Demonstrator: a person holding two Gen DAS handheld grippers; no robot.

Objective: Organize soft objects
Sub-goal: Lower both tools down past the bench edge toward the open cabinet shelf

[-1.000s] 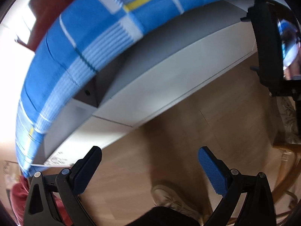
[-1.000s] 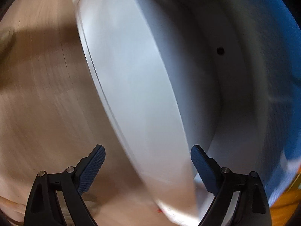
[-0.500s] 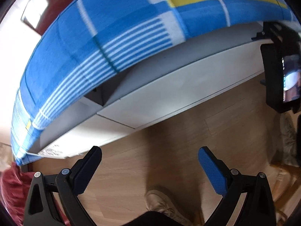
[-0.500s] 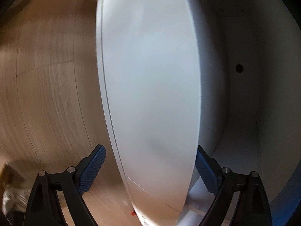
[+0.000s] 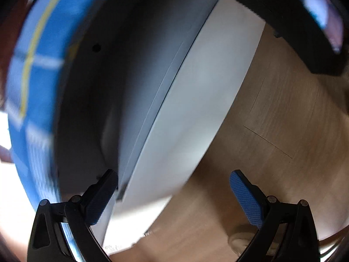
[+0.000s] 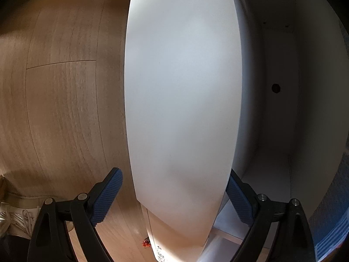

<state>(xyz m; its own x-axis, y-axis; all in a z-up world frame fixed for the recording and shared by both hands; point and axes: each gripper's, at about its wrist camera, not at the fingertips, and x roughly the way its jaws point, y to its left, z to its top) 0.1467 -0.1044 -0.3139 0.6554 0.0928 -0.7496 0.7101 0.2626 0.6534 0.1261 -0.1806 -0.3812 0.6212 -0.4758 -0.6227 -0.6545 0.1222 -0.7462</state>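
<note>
Right wrist view puts the white drawer front [image 6: 183,100] right between the spread fingers of the right gripper [image 6: 174,196], nothing clamped yet. Looks like the step is grabbing that panel, so I'd keep the pads square on both faces before squeezing, then move it straight so it doesn't rack. Left gripper [image 5: 174,196] is wide open too and empty, its left finger just beside the panel edge, can't tell if it touches. No soft stuff inside the drawer cavity [image 6: 283,87]; only the blue striped blanket [image 5: 32,87] above it.
</note>
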